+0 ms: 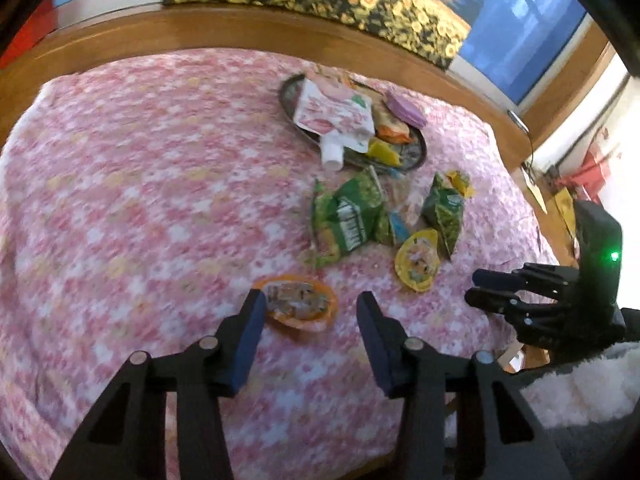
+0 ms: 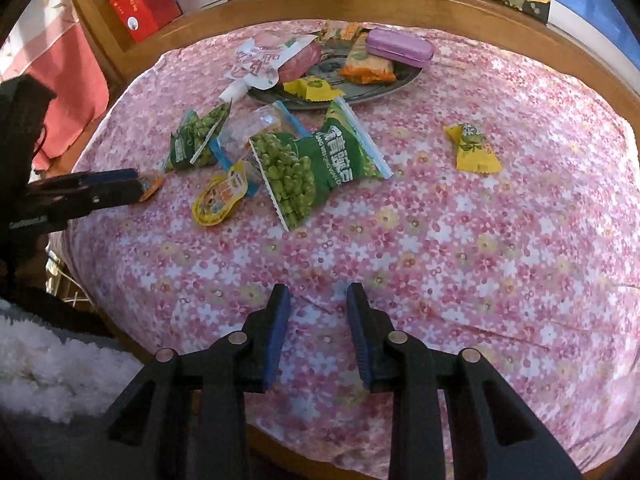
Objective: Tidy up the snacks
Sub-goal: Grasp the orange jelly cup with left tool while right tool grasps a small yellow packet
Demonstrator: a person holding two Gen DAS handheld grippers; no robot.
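Observation:
My left gripper [image 1: 310, 304] is open, its fingers on either side of an orange jelly cup [image 1: 298, 302] on the pink floral cloth. It shows in the right wrist view [image 2: 134, 186] at the left, by the orange cup [image 2: 154, 184]. My right gripper [image 2: 318, 300] is open and empty over bare cloth near the front edge; it shows in the left wrist view [image 1: 478, 290]. A yellow jelly cup [image 2: 218, 200], two green pea bags [image 2: 316, 164] [image 2: 196, 140] and a yellow candy [image 2: 474, 148] lie loose. A dark plate [image 2: 384, 94] holds several snacks.
The cloth [image 2: 440, 260] covers a round wooden table [image 2: 600, 68]. A purple case [image 2: 400, 48] and a white spouted pouch [image 2: 260, 66] lie on the plate. A red box [image 2: 140, 4] stands behind the table. White fluffy fabric [image 2: 48, 368] lies at the lower left.

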